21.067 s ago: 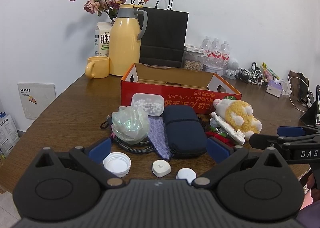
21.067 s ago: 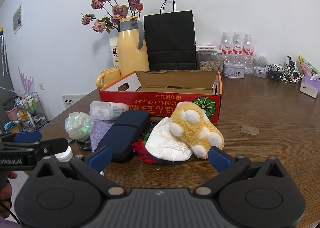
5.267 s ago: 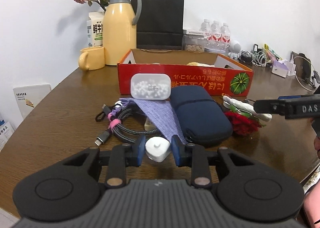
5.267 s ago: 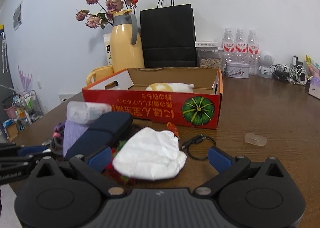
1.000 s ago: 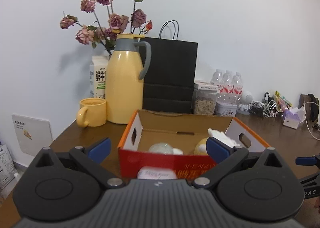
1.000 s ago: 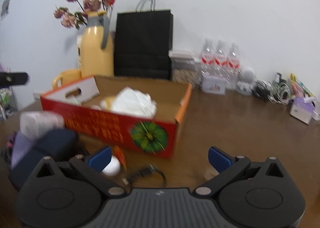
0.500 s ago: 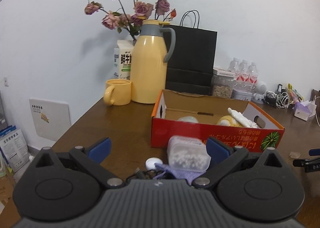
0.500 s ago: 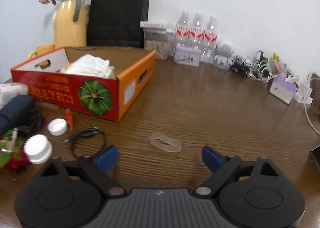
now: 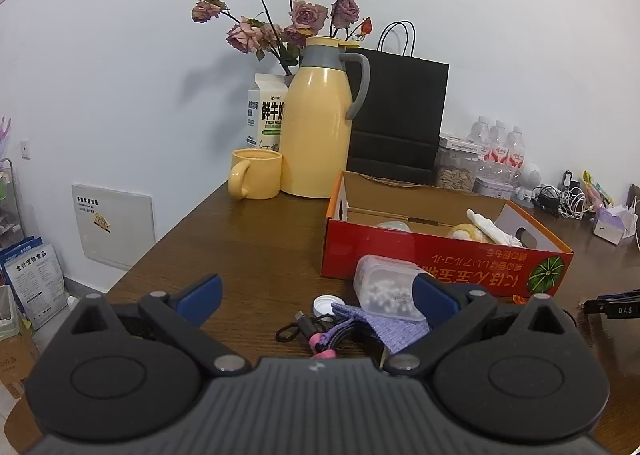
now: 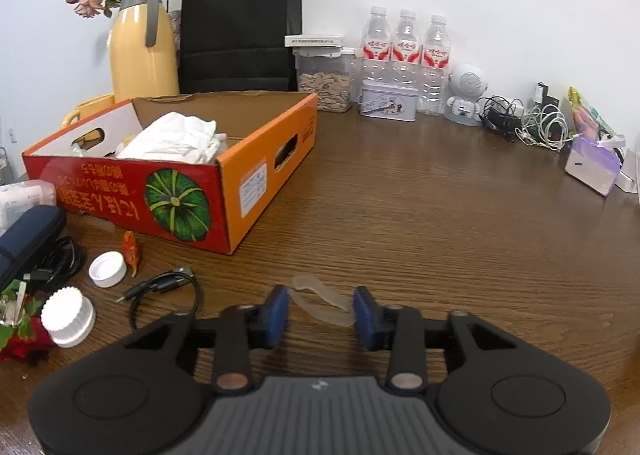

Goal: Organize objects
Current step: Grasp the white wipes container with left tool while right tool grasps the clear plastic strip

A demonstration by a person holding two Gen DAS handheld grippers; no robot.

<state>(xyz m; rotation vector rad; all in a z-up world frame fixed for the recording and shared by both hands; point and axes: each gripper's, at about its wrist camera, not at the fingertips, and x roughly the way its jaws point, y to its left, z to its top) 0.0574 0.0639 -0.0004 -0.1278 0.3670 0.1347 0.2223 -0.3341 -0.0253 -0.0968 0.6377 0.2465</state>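
Observation:
The red cardboard box [image 10: 192, 191] holds a white crumpled cloth [image 10: 172, 141] and a yellow plush; it also shows in the left wrist view [image 9: 444, 259]. My right gripper [image 10: 321, 311] is low over the table, its jaws partly closed around a clear soft plastic piece [image 10: 324, 301], pads close on either side; contact is unclear. My left gripper [image 9: 316, 291] is open and empty above the table's left part, over a clear pill box [image 9: 386, 289], purple cloth [image 9: 384, 325] and cables [image 9: 308, 331].
White caps [image 10: 107, 269] [image 10: 68, 317], a black cable [image 10: 164, 287], a navy case [image 10: 28, 235] and a red flower [image 10: 20, 335] lie left of the right gripper. A yellow jug [image 9: 316, 123], mug [image 9: 254, 173], black bag [image 10: 240, 23] and bottles [image 10: 406, 55] stand at the back.
The right gripper has dropped to the clear plastic piece and narrowed its jaws around it. The left gripper has pulled back and left, still open.

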